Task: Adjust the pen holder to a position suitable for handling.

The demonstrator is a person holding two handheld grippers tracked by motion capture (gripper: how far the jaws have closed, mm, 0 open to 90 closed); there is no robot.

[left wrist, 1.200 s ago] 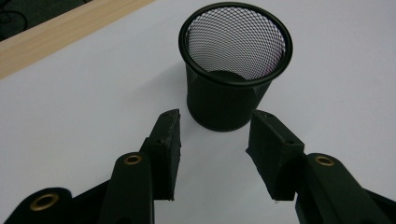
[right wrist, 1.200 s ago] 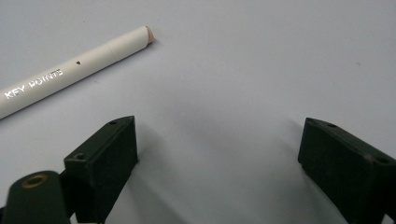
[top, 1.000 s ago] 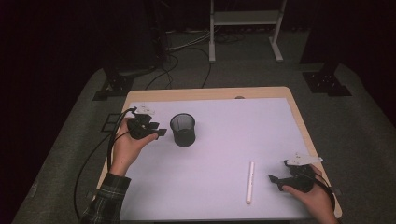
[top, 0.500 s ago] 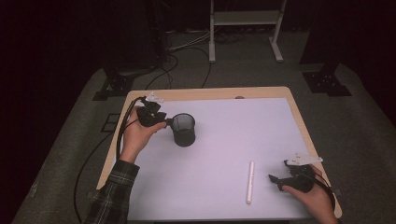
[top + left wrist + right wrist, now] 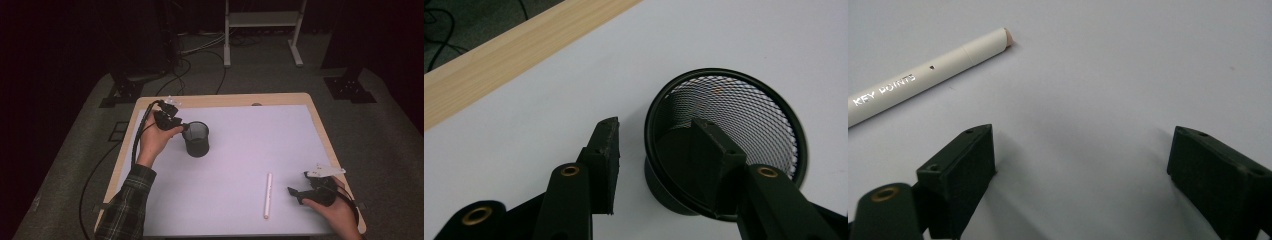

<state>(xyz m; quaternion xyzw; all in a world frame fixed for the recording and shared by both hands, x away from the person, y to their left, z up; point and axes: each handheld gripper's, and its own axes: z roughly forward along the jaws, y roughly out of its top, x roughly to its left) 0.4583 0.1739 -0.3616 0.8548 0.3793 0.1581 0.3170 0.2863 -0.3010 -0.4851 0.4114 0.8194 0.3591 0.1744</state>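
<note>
My right gripper (image 5: 300, 192) resting near table's (image 5: 220, 100) front right corner, jaws gaping, empty; white pen (image 5: 268, 195) lying just beside; open mat between; my left gripper (image 5: 183, 127) now straddling mesh cup's (image 5: 196, 139) rim, half-spread, having crossed from left.

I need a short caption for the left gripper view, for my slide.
Left gripper straddles the rim of the black mesh cup, one jaw inside, one outside, on the white table.
</note>
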